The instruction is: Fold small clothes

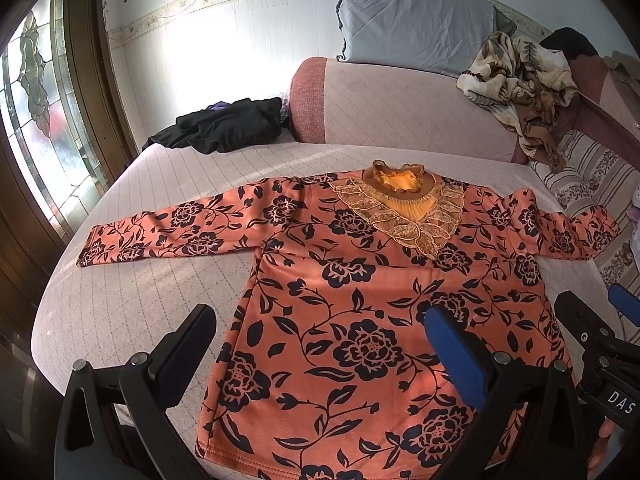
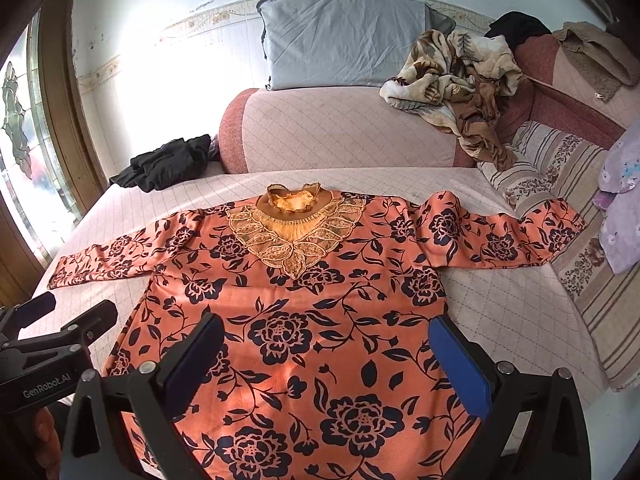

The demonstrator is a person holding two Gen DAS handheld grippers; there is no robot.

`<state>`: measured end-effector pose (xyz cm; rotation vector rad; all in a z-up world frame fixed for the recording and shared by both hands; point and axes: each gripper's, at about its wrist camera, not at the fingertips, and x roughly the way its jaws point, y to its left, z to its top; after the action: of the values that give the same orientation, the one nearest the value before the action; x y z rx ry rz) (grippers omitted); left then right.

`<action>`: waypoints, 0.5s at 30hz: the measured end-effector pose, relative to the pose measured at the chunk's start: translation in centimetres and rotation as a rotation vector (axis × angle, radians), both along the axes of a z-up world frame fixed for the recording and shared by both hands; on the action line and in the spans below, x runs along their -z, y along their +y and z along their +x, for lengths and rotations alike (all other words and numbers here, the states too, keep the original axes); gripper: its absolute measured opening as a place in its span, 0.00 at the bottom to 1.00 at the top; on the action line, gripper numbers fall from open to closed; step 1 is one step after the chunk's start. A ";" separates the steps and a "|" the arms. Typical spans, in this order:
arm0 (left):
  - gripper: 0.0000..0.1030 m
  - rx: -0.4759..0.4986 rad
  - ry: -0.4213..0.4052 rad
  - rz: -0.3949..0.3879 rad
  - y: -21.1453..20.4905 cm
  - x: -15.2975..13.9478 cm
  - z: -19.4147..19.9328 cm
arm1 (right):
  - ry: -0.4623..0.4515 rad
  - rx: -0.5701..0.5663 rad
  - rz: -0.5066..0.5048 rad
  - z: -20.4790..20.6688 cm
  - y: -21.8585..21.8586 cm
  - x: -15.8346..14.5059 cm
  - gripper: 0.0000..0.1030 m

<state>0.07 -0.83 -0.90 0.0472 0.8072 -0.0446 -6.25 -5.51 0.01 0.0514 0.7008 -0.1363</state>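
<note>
Both grippers were seen held low over the near hem of a floral top, each with its jaws spread wide and nothing between them. On the left gripper (image 1: 320, 344), one black pad and one blue pad were visible, poised above the near left part of the garment. On the right gripper (image 2: 326, 354), the same black and blue pads were seen above the near right part. White lettering reading "GenRobot.AI" was printed on the left gripper's black body, as caught at the left edge of the right wrist view. The letters "DAS" were legible on the right gripper's body at the right edge of the left wrist view; the rest of that word was cut off.

The orange top (image 1: 360, 300), patterned with dark navy roses and leaves, was laid flat and face up on a pale quilted bed cover (image 1: 140, 280). Both sleeves were stretched out sideways, and the gold lace collar (image 1: 400, 208) was pointed toward the far side. A heap of black clothing (image 1: 224, 124) was left on the far left of the bed. A grey pillow (image 2: 344, 40) was propped against the far wall, with a crumpled brown and cream blanket (image 2: 452, 76) to its right.
</note>
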 end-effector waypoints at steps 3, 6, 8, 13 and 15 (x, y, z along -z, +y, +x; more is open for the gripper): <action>1.00 -0.003 0.003 -0.001 0.2 0.0 0.3 | 0.001 0.001 -0.001 0.1 0.0 0.0 1.00; 1.00 -0.004 0.006 -0.006 0.3 0.0 0.4 | 0.003 0.000 -0.001 0.1 0.0 0.1 1.00; 1.00 -0.004 0.005 -0.005 0.3 0.0 0.4 | 0.001 -0.001 0.000 0.1 0.0 0.0 1.00; 1.00 -0.007 0.009 -0.008 0.3 0.2 0.3 | 0.004 -0.003 -0.001 0.2 0.0 0.1 1.00; 1.00 -0.008 0.009 -0.009 0.4 0.3 0.2 | 0.005 -0.005 -0.001 0.3 0.0 0.1 1.00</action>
<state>0.30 -0.47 -1.21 0.0355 0.8165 -0.0410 -5.99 -5.47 -0.10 0.0487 0.7056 -0.1321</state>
